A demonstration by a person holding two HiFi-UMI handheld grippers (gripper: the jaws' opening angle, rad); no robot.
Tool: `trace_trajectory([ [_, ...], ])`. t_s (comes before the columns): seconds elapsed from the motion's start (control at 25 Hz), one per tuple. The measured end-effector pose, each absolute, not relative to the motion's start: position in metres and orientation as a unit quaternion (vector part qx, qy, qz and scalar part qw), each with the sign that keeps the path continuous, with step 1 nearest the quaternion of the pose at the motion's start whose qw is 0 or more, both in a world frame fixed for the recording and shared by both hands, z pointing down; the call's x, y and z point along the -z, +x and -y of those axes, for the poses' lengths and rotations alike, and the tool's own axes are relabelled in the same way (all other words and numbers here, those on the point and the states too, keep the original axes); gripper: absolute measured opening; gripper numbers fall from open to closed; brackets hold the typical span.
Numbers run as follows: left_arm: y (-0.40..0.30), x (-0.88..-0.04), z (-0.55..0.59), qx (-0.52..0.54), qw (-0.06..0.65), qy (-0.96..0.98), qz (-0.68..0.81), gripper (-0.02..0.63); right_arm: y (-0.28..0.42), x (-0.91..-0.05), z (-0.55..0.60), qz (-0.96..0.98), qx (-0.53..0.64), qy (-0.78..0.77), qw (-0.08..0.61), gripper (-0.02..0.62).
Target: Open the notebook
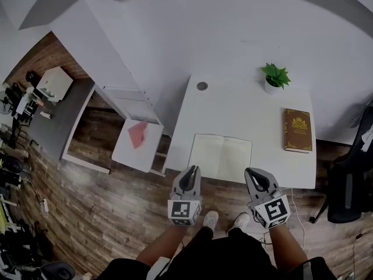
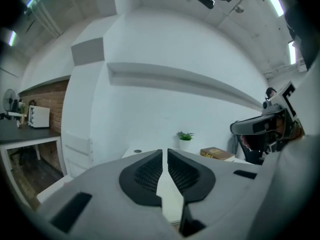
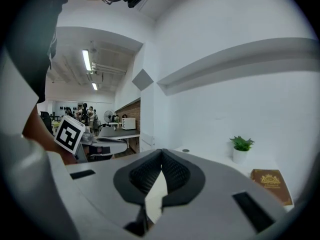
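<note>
White pages face up: the notebook (image 1: 221, 156) lies open and flat on the desk (image 1: 233, 107), at its near edge, in the lower centre of the head view. I have both grippers just below that edge in the frame, and neither holds anything. My left gripper (image 1: 190, 170) sits by the notebook's lower left corner. In its own view the jaws stand a narrow slit apart with nothing between them. My right gripper (image 1: 252, 171) sits by the lower right corner, jaws together at the tips and empty. A brown book (image 1: 297, 130) lies closed on the right side of the desk, well apart from the notebook. A plant (image 1: 274, 76) stands toward the desk's upper right corner.
</note>
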State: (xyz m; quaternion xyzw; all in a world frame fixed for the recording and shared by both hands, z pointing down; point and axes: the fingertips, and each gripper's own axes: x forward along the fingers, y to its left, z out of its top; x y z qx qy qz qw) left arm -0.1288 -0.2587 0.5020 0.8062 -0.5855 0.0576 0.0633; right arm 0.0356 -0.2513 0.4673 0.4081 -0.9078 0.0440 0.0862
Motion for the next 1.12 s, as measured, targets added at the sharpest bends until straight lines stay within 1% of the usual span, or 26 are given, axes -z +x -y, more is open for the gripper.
trace_trajectory([
  [0.08, -0.110, -0.490, 0.256, -0.052, 0.051, 0.829, 0.555, 0.008, 0.039, -0.461, 0.253, 0.906, -0.036, 0.415, 0.082, 0.002],
  [0.2, -0.085, -0.483, 0.250, -0.049, 0.047, 0.857, 0.511, 0.006, 0.046, -0.453, 0.254, 0.901, -0.025, 0.426, 0.081, 0.002],
  [0.36, -0.066, -0.474, 0.249, -0.049, 0.035, 0.868, 0.492, 0.006, 0.062, -0.451, 0.256, 0.883, -0.004, 0.457, 0.106, 0.002],
  [0.72, -0.059, -0.470, 0.253, -0.057, 0.025, 0.859, 0.508, 0.006, 0.081, -0.444, 0.250, 0.872, -0.003, 0.482, 0.089, 0.002],
  [1.12, -0.048, -0.470, 0.246, -0.055, 0.019, 0.863, 0.502, 0.006, 0.092, -0.443, 0.244, 0.873, 0.010, 0.479, 0.092, 0.002],
])
